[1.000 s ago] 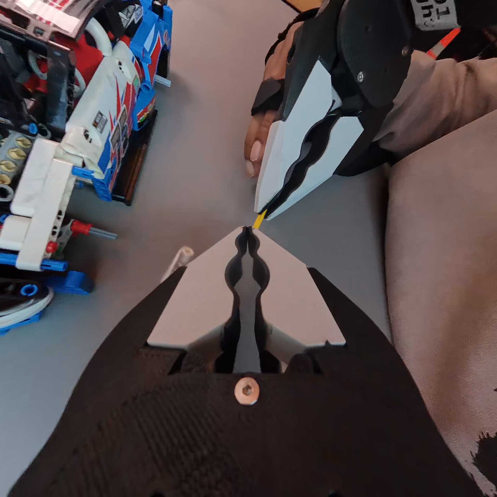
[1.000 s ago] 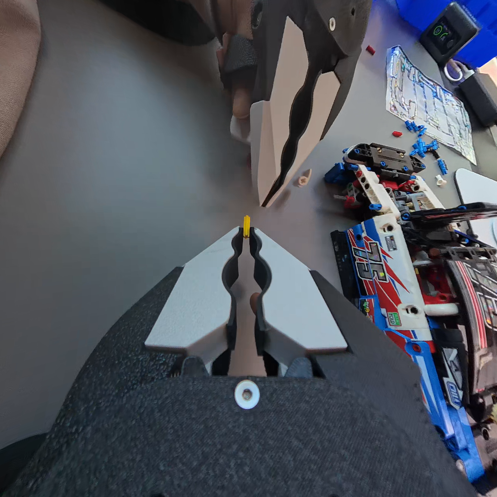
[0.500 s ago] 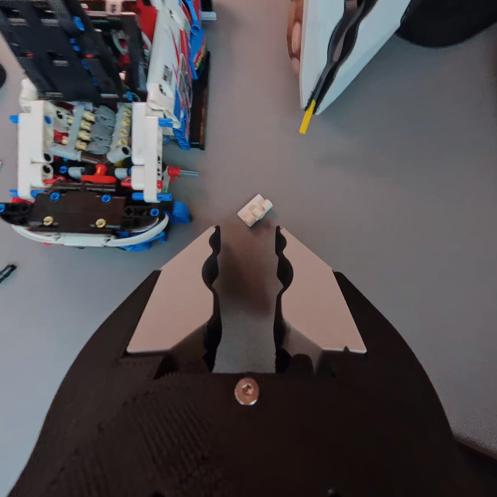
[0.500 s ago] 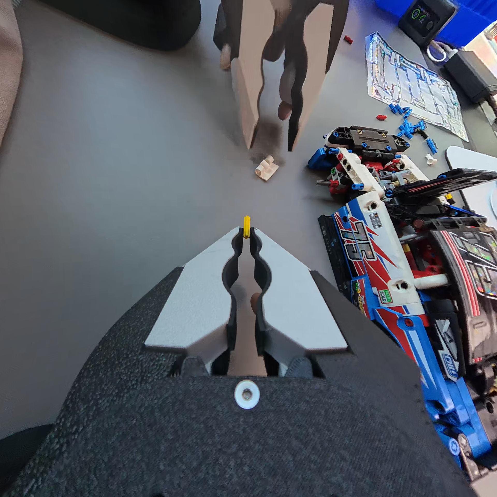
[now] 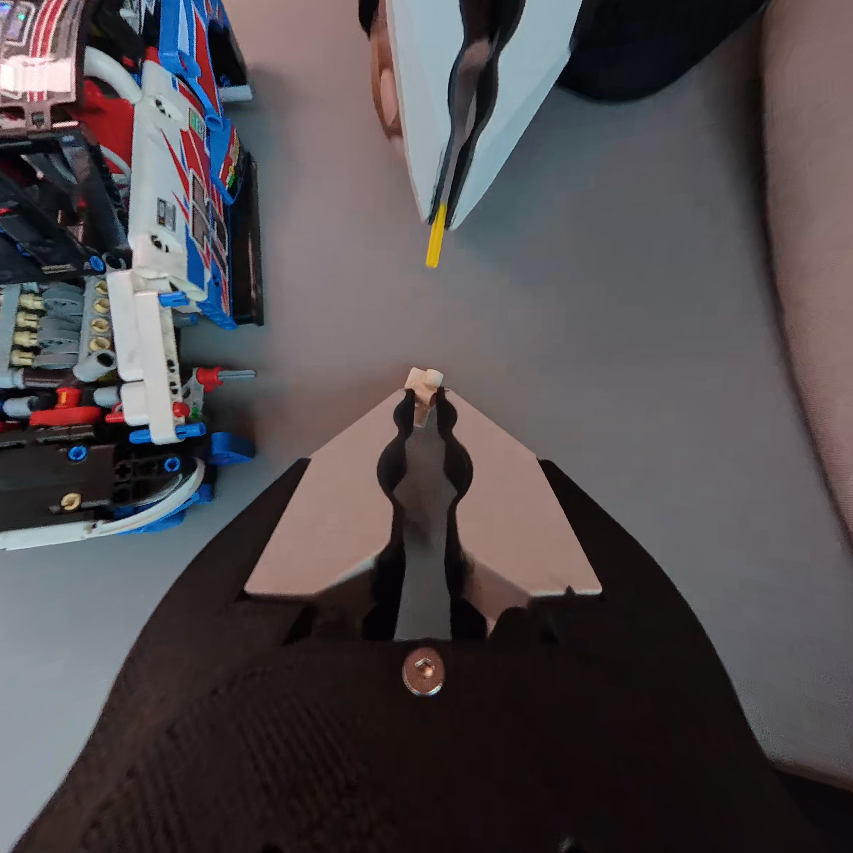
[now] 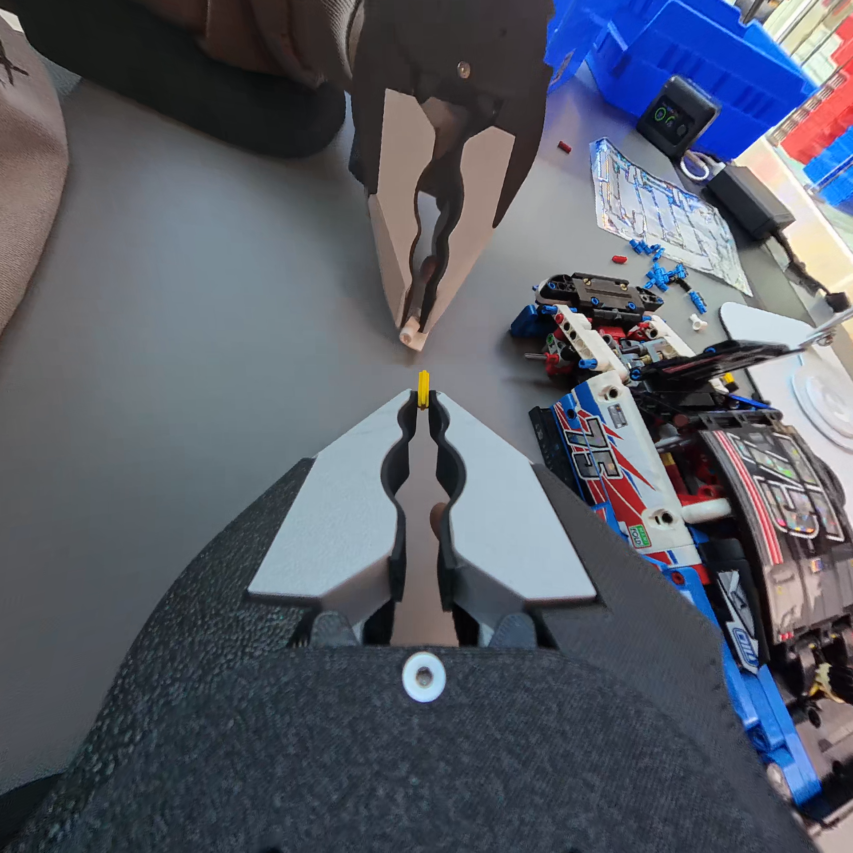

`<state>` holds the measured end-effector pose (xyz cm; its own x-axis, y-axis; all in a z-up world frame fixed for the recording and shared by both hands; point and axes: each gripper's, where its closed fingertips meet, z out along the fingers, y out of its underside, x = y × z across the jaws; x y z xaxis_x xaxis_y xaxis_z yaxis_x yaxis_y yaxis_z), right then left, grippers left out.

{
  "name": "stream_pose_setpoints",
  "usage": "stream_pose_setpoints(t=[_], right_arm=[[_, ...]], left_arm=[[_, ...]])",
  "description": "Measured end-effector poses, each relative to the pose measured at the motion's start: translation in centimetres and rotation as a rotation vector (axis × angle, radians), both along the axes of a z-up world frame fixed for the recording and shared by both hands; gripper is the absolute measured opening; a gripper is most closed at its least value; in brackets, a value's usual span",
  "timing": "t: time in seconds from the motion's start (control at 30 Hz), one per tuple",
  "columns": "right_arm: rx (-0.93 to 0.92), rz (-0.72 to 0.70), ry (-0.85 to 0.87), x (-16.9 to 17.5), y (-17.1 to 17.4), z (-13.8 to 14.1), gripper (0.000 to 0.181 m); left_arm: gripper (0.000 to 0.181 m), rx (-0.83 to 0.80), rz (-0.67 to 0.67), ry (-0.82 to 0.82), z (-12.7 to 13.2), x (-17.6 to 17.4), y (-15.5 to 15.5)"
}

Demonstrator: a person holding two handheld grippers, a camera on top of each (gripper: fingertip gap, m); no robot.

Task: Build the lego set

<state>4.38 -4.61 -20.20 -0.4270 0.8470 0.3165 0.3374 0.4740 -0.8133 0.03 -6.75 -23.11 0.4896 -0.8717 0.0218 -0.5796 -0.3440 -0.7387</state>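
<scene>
On the grey worktop [image 6: 184, 323], the left hand-held gripper [image 5: 422, 392] has its fingers pressed onto a small cream connector piece [image 5: 423, 385], whose end sticks out past the tips. In the right wrist view the same gripper [image 6: 413, 332] points down at the worktop with the cream piece [image 6: 410, 336] at or just above the surface; whether it touches cannot be told. The right hand-held gripper [image 6: 422, 394] pinches a short yellow rod [image 6: 423, 390] that stands out beyond its tips; from the left wrist view this gripper [image 5: 441, 217] comes in from above with the yellow rod [image 5: 435, 240] pointing toward the cream piece, the two well apart. The partly built race car [image 6: 646, 461], white, blue and red with a dark chassis, lies to the right of the grippers in the right wrist view. Beyond it are loose blue pins [image 6: 660, 272], an instruction sheet [image 6: 660, 217] and blue bins [image 6: 692, 60]
</scene>
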Motion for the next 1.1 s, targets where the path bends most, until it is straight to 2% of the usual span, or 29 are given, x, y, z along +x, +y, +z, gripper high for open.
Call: stream_pose_setpoints(t=[0.03, 0.13, 0.23, 0.8, 1.1], right_arm=[[0.015, 0.013, 0.020, 0.0, -0.3, 0.3, 0.001], [0.051, 0.048, 0.082, -0.2, -1.3, 1.2, 0.002], [0.102, 0.082, 0.099, -0.1, -2.0, 1.4, 0.003], [0.139, 0.085, 0.046, -0.1, -2.1, 0.2, 0.003], [0.264, 0.112, 0.043, 0.0, -2.4, -0.3, 0.003]], left_arm=[[0.008, -0.030, -0.014, -0.082, 0.7, 0.8, -0.4], [0.008, -0.096, -0.054, -0.253, 2.5, 2.4, -1.2], [0.008, -0.146, -0.046, -0.321, 3.0, 2.8, -1.1], [0.008, -0.252, 0.042, -0.362, 2.2, 3.0, -0.4], [0.007, -0.362, 0.078, -0.379, 1.5, 3.2, -0.6]])
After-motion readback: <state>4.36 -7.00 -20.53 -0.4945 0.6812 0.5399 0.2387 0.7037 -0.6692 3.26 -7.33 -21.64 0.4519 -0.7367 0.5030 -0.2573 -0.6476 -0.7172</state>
